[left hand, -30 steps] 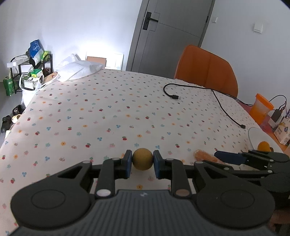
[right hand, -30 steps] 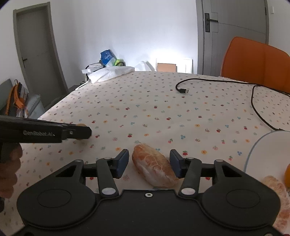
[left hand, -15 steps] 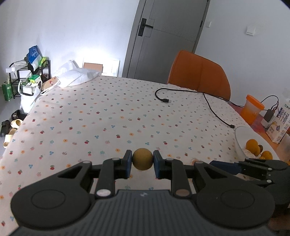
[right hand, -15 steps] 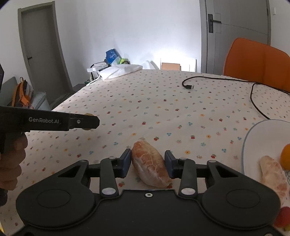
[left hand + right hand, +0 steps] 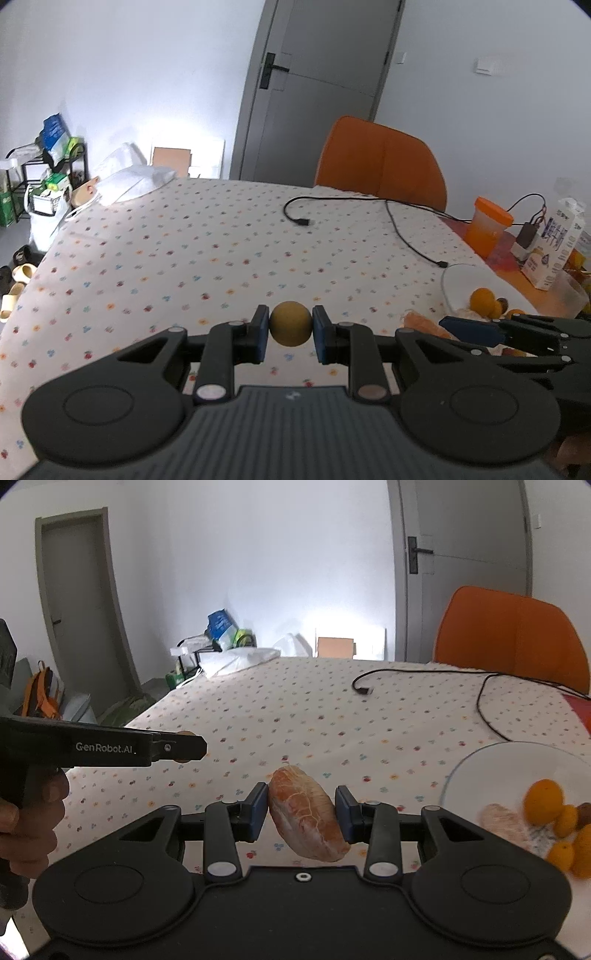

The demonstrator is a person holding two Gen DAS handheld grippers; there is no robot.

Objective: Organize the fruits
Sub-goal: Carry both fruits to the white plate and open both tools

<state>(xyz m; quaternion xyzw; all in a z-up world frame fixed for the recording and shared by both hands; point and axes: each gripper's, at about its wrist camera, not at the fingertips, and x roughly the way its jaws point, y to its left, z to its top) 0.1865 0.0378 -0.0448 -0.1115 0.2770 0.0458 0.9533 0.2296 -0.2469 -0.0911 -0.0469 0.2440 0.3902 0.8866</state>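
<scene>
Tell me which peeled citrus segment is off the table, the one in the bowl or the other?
The peeled citrus segment clamped in the right claw; it hangs above the tablecloth, while the other segment lies in the glass bowl.

A small round fruit [image 5: 290, 323], dull yellow-brown and smooth-skinned, is clamped at its two sides and hangs clear above the flower-print surface [image 5: 207, 251]. A peeled citrus segment [image 5: 307, 818], pale orange with white pith veining, oblong and tilted with its far end up and to the left, is pinched across its width and also lifted off the cloth. To the right stands a white bowl [image 5: 480, 766] holding another peeled segment [image 5: 504, 821], several orange round fruits [image 5: 545, 801] and, at the right edge, a small brown fruit [image 5: 584, 814], all somewhat blurred.
</scene>
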